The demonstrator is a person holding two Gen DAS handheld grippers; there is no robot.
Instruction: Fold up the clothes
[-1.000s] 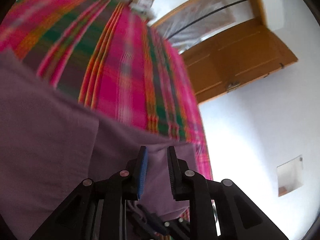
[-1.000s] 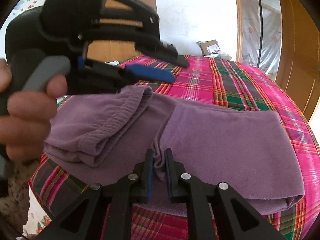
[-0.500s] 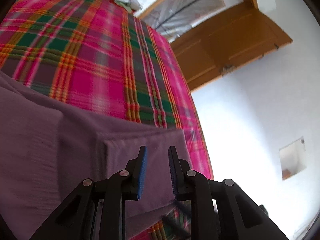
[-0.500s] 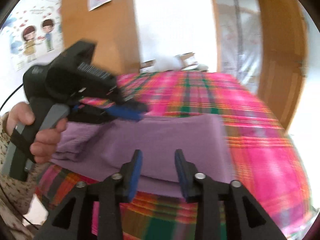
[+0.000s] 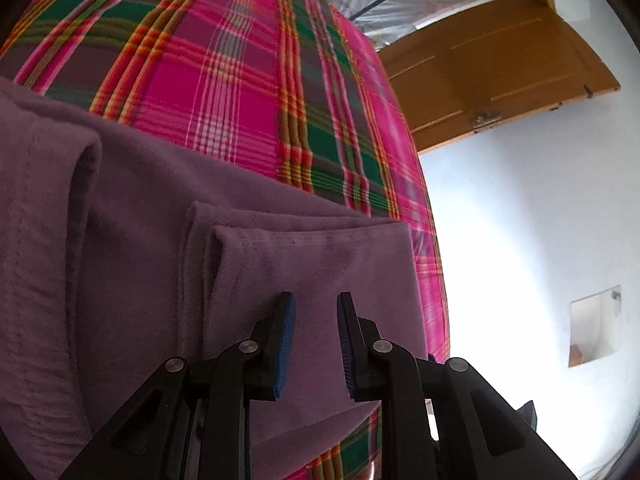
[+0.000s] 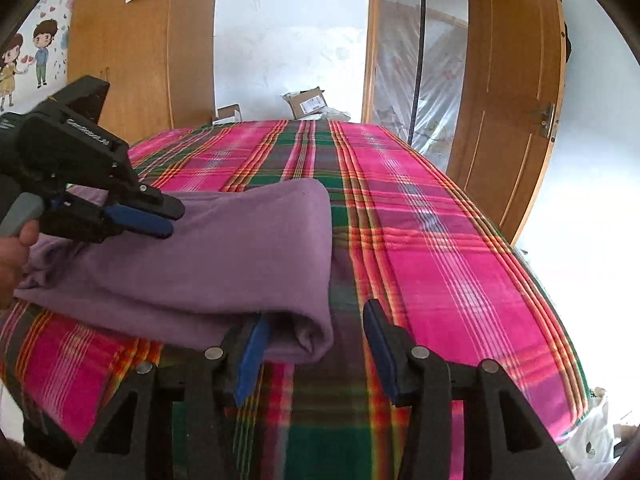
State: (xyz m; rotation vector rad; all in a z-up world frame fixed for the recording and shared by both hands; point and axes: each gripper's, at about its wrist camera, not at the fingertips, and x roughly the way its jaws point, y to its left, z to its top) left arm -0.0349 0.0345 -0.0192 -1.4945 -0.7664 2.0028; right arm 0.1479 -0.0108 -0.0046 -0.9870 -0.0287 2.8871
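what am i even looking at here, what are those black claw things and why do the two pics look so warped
There is no robot. A person holds a hand-operated gripper in each hand, and each has a fisheye camera looking along its two fingers, which bends the picture.

One picture is from the left gripper: its jaws stand slightly apart above a folded purple garment, gripping nothing.

The other is from the right gripper, jaws wide open at the garment's near corner, holding nothing. In that view you also see the left gripper from the side, held by the person's hand, over the cloth.

The garment lies on a bed with a pink and green plaid cover. Behind are a wooden door and cardboard boxes.
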